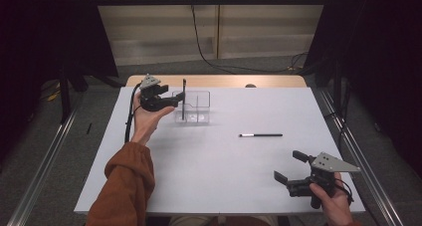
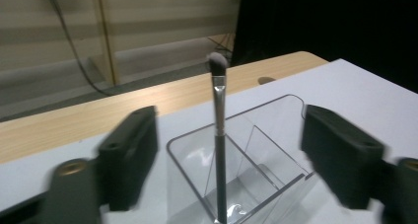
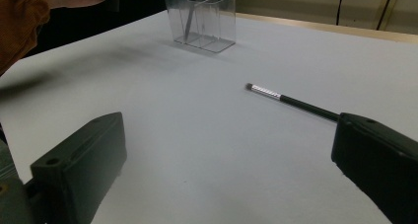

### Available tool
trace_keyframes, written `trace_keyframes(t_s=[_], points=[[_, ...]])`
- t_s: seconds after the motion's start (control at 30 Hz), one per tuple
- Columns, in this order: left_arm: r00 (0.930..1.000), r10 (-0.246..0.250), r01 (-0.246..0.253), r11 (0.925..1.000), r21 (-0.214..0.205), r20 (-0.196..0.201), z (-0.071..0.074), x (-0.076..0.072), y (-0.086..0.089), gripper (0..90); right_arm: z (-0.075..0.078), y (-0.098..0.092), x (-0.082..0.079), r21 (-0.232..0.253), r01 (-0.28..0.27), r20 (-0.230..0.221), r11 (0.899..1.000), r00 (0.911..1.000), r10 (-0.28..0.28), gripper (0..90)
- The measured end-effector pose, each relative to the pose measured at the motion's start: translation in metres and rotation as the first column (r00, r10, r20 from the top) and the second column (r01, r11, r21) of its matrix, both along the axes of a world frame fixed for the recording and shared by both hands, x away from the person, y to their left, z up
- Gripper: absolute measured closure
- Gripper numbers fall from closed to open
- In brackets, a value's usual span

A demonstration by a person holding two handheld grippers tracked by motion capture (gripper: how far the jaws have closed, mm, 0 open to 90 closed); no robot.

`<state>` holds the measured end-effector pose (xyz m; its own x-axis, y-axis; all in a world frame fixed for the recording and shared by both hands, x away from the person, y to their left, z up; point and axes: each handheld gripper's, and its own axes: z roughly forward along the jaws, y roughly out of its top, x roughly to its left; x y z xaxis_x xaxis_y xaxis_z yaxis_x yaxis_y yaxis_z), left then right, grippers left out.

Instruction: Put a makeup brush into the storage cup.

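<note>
White counter (image 1: 209, 171) wide open, clear organizer (image 1: 198, 106) at the far left with one brush (image 2: 218, 135) standing upright inside, left claw (image 1: 171, 102) released around it, right claw (image 1: 287, 167) spread near a second brush (image 1: 260, 135) lying mid-counter: approach low, straddle its handle squarely.

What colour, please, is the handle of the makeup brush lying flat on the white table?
Black handle, silver ferrule; clearest in the right gripper view.

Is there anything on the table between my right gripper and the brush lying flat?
No. In the high view, bare white table separates the right gripper from the lying brush.
</note>
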<state>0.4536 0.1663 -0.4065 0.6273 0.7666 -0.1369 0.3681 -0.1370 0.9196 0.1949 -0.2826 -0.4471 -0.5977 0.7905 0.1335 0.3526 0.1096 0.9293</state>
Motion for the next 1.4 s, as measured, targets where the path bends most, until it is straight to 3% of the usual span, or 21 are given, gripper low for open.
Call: trace_keyframes(t_s=[0.2,0.3,0.63,0.73,1.03,1.4], points=[[0.9999,-0.009,0.009,0.9999,0.005,-0.014,0.004,-0.008,0.001,5.3,0.0,0.0,0.001,-0.001,-0.001,0.002,1.0,1.0,0.001,0.0],[0.9996,-0.026,0.026,0.9996,0.006,0.001,0.005,-0.014,0.0,3.1,0.0,0.0,0.001,-0.002,-0.002,0.001,1.0,1.0,0.002,0.0],[0.998,-0.057,0.058,0.9979,-0.03,0.027,0.011,-0.032,0.004,3.0,0.001,0.003,0.003,-0.005,-0.007,0.003,1.0,1.0,0.007,0.0],[0.998,-0.05,0.051,0.9984,-0.024,0.039,0.011,-0.039,0.005,3.1,0.001,0.004,0.004,-0.008,-0.009,0.003,1.0,1.0,0.009,0.0],[0.9964,-0.038,0.042,0.9975,-0.056,0.076,0.015,-0.058,0.012,3.1,0.001,0.005,0.005,-0.012,-0.009,0.005,1.0,1.0,0.009,0.0],[0.9933,-0.054,0.058,0.9977,-0.036,0.102,0.013,-0.079,0.016,2.9,0.001,0.005,0.005,-0.011,-0.008,0.003,1.0,1.0,0.008,0.0]])
